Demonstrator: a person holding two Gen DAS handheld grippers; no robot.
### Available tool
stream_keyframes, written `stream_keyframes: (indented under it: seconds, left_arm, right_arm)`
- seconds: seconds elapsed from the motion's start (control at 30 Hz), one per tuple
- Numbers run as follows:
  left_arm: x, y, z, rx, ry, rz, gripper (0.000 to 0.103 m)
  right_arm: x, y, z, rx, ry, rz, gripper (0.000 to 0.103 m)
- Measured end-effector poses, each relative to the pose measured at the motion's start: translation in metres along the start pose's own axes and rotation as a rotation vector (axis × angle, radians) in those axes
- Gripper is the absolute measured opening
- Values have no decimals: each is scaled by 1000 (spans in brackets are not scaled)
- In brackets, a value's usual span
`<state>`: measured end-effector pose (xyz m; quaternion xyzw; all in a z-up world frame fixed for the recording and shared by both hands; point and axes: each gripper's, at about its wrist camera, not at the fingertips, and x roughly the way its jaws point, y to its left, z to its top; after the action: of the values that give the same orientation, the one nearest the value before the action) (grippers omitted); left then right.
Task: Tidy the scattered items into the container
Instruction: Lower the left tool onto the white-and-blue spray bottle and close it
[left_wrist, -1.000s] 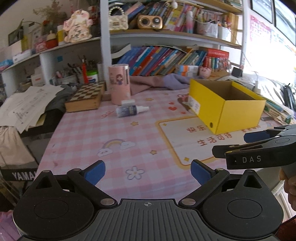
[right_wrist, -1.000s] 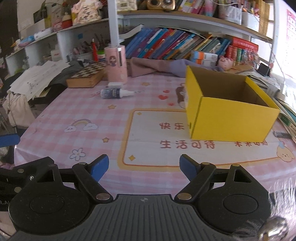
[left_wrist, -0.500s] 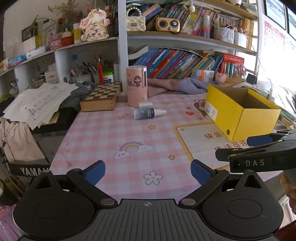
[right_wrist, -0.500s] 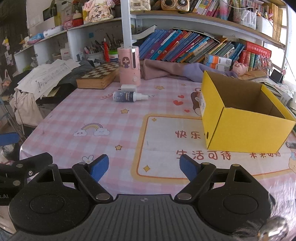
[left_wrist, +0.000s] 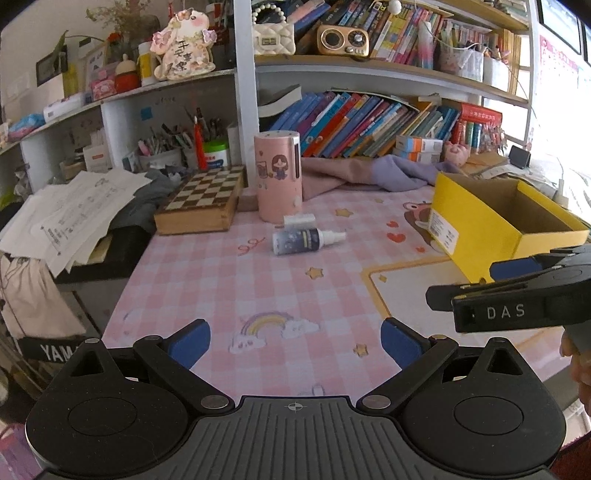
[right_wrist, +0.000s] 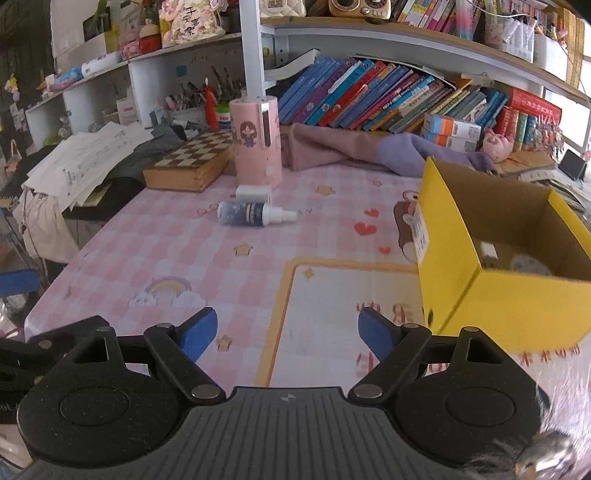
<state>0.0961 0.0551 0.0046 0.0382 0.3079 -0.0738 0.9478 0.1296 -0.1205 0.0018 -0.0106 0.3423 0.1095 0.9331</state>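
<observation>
Right gripper open; yellow box holds small items.

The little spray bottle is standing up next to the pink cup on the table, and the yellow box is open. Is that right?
Not quite. The spray bottle is lying on its side, not standing up; the right wrist view shows it flat on the table, white nozzle pointing toward the yellow box. The rest holds: it is near the pink cup, and the box is open.
</observation>
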Motion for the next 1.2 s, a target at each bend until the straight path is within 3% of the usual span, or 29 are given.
stream_keyframes:
  seconds: [0.93, 1.2]
  left_arm:
    - [86, 5, 46, -5, 65, 43, 100]
    - [126, 9, 56, 84, 87, -21, 100]
  right_arm:
    - [84, -27, 72, -8, 7, 68, 83]
    - [101, -41, 85, 25, 0, 59, 83]
